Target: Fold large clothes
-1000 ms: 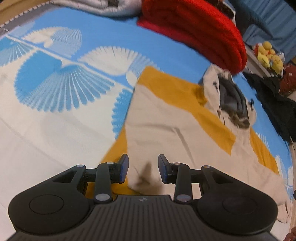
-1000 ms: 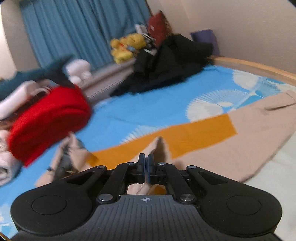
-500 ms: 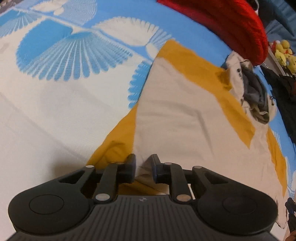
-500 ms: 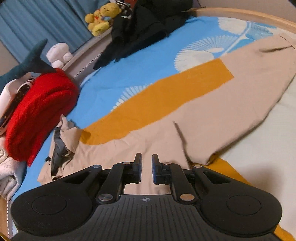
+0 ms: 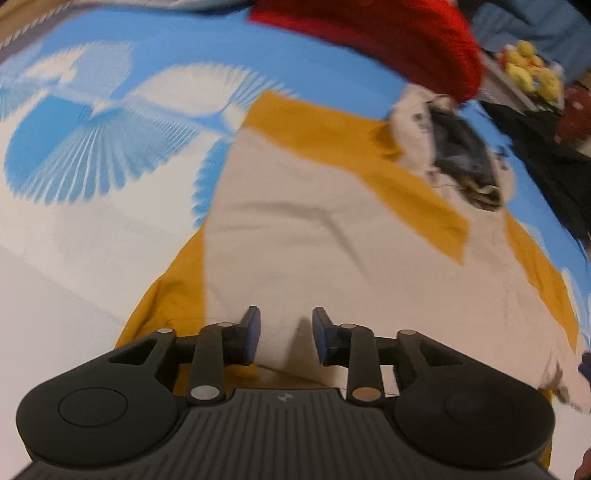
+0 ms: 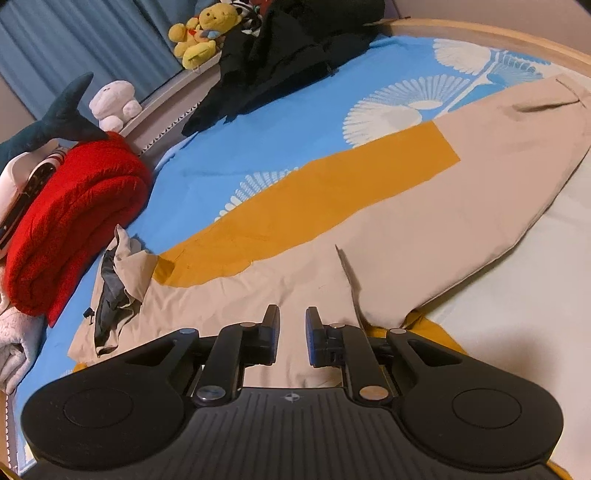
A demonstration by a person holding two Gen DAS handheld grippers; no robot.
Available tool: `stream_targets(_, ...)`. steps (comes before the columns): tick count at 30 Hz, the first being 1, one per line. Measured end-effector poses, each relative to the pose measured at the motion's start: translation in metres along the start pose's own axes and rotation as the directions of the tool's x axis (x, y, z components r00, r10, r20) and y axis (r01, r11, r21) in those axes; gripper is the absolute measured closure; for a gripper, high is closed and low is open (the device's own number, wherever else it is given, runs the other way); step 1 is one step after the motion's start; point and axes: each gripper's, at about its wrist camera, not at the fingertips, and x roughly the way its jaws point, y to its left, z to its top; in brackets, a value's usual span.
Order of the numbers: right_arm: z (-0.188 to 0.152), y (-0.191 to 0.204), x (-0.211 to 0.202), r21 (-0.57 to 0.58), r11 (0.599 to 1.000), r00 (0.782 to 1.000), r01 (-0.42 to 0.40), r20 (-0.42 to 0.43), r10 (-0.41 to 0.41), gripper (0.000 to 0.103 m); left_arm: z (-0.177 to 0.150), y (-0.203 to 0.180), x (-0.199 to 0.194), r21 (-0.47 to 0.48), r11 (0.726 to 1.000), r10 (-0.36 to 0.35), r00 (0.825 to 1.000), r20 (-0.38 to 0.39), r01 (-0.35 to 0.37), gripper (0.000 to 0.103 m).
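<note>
Jacket, beige with mustard panels, lies spread flat on the bedsheet, which is blue with white fan print. In the right wrist view its far long edge runs diagonally from the hood at left up to the far right, where the beige part ends near the wooden bed rim. One beige layer is folded over; its near edge runs from a crease by the right gripper out to the right, with mustard fabric showing under it and plain white sheet beyond. Hood is crumpled, dark lining showing, just beside the red blanket.

Left gripper: jaws apart at medium gap, nothing between them, hovering at the jacket's near hem. Left wrist view is motion-blurred. The jacket's left edge there is a mustard strip; left of it is bare sheet, plenty of room.

Right gripper: jaws parted narrowly, holding nothing, over beige fabric near the crease.

Clutter along the far side: black clothing pile, yellow plush, white plush, dark shark plush, curtain. Blue sheet between the jacket's far edge and the black pile is bare.
</note>
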Motion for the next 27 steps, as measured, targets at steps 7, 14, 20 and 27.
stream_targets(7, 0.002, -0.004, -0.015, -0.016, 1.0, 1.0, 0.012, 0.027, -0.012, 0.085, -0.018, -0.042, -0.027, 0.162, 0.987, -0.019, 0.998, 0.06, 0.009, 0.062)
stream_targets(14, 0.005, -0.007, -0.028, -0.021, 1.0, 0.998, 0.014, 0.057, -0.013, 0.085, -0.036, -0.062, -0.037, 0.257, 0.966, -0.033, 0.996, 0.079, 0.011, 0.062)
stream_targets(20, 0.009, -0.013, -0.038, -0.036, 0.999, 0.997, 0.02, 0.078, -0.017, 0.085, -0.04, -0.067, -0.037, 0.28, 0.96, -0.036, 0.996, 0.078, 0.012, 0.062)
stream_targets(27, 0.021, -0.03, -0.047, -0.05, 0.999, 0.993, 0.019, 0.117, -0.013, 0.085, -0.041, -0.068, -0.035, 0.291, 0.957, -0.035, 0.996, 0.076, 0.012, 0.062)
